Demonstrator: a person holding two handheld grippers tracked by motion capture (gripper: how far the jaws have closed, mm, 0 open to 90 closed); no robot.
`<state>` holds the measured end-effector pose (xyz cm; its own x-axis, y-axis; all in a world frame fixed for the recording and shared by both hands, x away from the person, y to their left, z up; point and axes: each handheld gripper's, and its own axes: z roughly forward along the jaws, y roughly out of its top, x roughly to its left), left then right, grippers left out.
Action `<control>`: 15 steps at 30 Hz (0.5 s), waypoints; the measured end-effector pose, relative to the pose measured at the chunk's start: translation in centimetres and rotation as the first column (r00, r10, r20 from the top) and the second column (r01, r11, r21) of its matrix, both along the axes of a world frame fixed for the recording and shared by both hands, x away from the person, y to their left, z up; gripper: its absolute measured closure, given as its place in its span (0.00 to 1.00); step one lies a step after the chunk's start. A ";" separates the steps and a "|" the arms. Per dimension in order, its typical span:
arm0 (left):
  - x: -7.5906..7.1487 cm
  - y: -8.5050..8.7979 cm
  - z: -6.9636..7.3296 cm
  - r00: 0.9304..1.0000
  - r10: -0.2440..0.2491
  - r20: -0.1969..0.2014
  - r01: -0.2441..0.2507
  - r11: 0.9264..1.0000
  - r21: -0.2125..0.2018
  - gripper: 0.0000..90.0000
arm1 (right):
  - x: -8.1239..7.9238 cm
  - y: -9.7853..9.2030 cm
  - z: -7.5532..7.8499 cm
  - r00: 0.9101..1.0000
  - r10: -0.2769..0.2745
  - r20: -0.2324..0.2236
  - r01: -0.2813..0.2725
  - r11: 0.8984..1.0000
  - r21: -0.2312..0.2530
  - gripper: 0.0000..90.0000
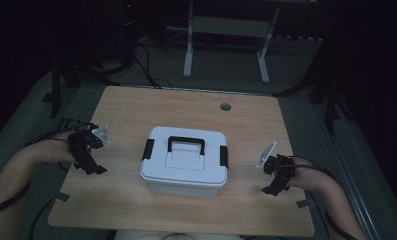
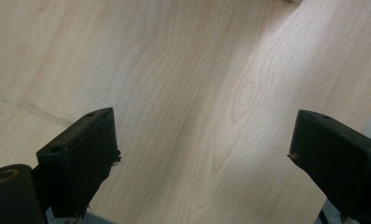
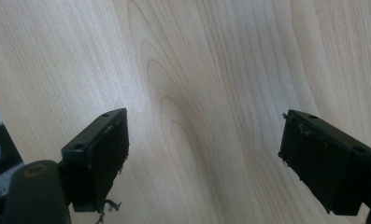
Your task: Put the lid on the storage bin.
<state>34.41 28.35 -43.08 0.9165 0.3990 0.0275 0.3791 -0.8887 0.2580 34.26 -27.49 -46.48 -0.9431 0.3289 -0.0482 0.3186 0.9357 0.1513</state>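
The box (image 1: pixel 184 161) sits in the middle of my worktop (image 1: pixel 136 107), a white plastic one with its lid on. A black handle (image 1: pixel 186 144) lies flat across the top of the lid, and a black latch (image 1: pixel 148 149) is at each short end, the other (image 1: pixel 224 156) on the far side from it. Nothing touches the box.

My left tongs (image 1: pixel 92 167) hang over the worktop to the left of the box, well apart from it, tips aimed down at the wood. In the left gripper view the left tongs (image 2: pixel 202 154) stand wide open with bare wood grain between the two black jaws and nothing gripped. A grey plate (image 1: pixel 102 134) rides on top of them.

My right tongs (image 1: pixel 272 189) are on the other side of the box, near the right edge of the worktop, also clear of it. In the right gripper view the right tongs (image 3: pixel 204 156) gape just as wide, holding nothing (the pads look a bit frayed at the edges). Their own plate (image 1: pixel 267 155) tilts up toward the box.

Further out, a round hole (image 1: pixel 225 106) marks the worktop near its back edge. Beyond that the room is dark, with a white frame (image 1: pixel 226 40) on the floor.
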 end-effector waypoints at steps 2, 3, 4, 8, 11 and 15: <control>0.0 0.2 -0.6 1.000 0.002 -0.012 -0.002 1.000 -0.006 0.08 | 0.0 -0.1 -0.1 1.000 -0.001 0.000 0.001 1.000 0.000 0.17; -0.1 0.3 -0.9 1.000 0.007 -0.013 -0.007 1.000 -0.010 0.08 | -0.1 -0.1 -0.3 1.000 -0.001 -0.006 0.001 1.000 0.000 0.17; -0.1 0.3 -1.2 1.000 0.007 -0.016 -0.008 1.000 -0.013 0.08 | -0.1 -0.1 -0.4 1.000 -0.001 -0.006 0.001 1.000 -0.008 0.17; -0.5 0.8 -2.5 1.000 0.012 -0.027 -0.013 0.999 -0.031 0.08 | -0.3 -0.2 -0.7 1.000 -0.002 -0.002 0.002 1.000 -0.010 0.17; -0.8 1.3 -3.2 1.000 0.022 -0.013 -0.023 0.999 -0.043 0.08 | -0.3 -0.4 -0.9 1.000 -0.009 0.002 0.009 1.000 -0.004 0.17; -1.3 2.0 -4.2 0.999 0.035 -0.010 -0.036 0.997 -0.073 0.08 | -0.3 -0.8 -1.2 0.999 -0.024 0.037 0.023 0.999 0.029 0.17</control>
